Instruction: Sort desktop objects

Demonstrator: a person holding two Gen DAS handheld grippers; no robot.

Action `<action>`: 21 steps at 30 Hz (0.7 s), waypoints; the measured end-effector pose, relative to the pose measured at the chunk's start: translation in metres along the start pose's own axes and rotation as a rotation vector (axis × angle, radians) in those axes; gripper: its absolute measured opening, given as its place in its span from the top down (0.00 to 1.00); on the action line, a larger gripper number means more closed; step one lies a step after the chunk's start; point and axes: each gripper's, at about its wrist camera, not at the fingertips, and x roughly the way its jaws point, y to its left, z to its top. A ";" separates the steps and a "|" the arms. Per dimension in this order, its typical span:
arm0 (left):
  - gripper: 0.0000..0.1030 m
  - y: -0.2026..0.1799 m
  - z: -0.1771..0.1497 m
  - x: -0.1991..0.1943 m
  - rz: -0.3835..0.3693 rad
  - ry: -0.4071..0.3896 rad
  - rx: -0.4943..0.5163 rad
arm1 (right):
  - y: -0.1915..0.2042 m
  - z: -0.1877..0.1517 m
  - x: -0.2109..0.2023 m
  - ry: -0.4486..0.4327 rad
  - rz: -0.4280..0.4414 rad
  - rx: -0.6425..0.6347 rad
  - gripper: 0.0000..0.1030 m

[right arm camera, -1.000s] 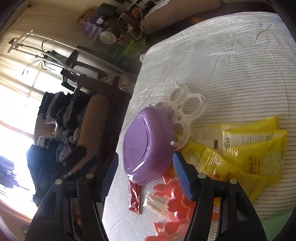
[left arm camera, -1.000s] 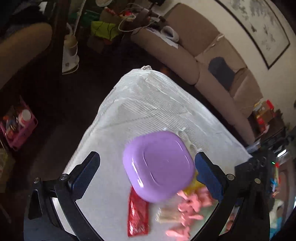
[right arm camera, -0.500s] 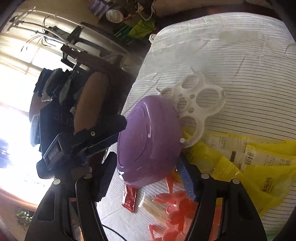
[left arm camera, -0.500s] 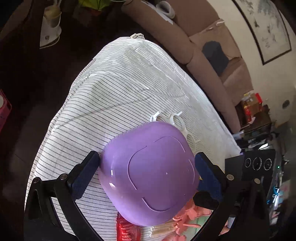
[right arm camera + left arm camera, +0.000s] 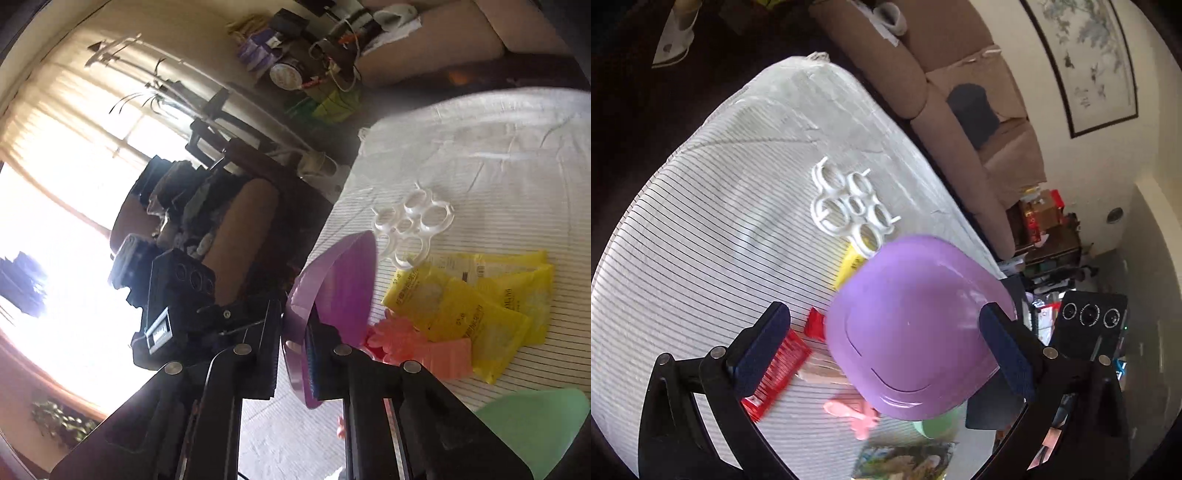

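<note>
A purple square bowl (image 5: 916, 325) is held tilted on its edge above the striped table; I see its underside in the left wrist view. My right gripper (image 5: 295, 354) is shut on the bowl's rim (image 5: 295, 317). My left gripper (image 5: 882, 343) is open, its fingers on either side of the bowl without touching it. On the cloth lie a white ring holder (image 5: 849, 206), yellow packets (image 5: 476, 295), pink clips (image 5: 417, 347) and a red packet (image 5: 775, 373).
A green bowl (image 5: 535, 424) sits at the near right table edge. A sofa (image 5: 960, 92) runs along the far side of the table. A dark chair (image 5: 236, 229) with clothes stands to the left. A printed booklet (image 5: 905, 461) lies at the near edge.
The right gripper closed on the bowl's rim and lifted it onto its edge. The bowl shifted right, uncovering the ring holder and red packet. The left gripper stayed open.
</note>
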 end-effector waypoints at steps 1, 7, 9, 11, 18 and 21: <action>0.00 -0.013 -0.005 -0.010 -0.013 -0.026 0.005 | 0.014 -0.002 -0.011 0.000 -0.035 -0.048 0.90; 0.00 -0.078 -0.055 -0.048 0.025 -0.146 0.016 | 0.064 -0.017 -0.088 -0.002 -0.212 -0.258 0.90; 0.00 -0.093 -0.079 -0.047 0.057 -0.154 0.018 | 0.064 -0.027 -0.109 0.011 -0.268 -0.281 0.90; 0.00 -0.097 -0.102 -0.037 0.052 -0.134 -0.023 | 0.060 -0.037 -0.117 0.033 -0.322 -0.298 0.90; 0.00 -0.063 -0.168 0.002 0.045 -0.043 -0.155 | 0.022 -0.092 -0.069 0.155 -0.530 -0.436 0.90; 0.00 -0.053 -0.166 0.011 0.061 -0.021 -0.171 | 0.011 -0.113 -0.048 0.199 -0.521 -0.437 0.90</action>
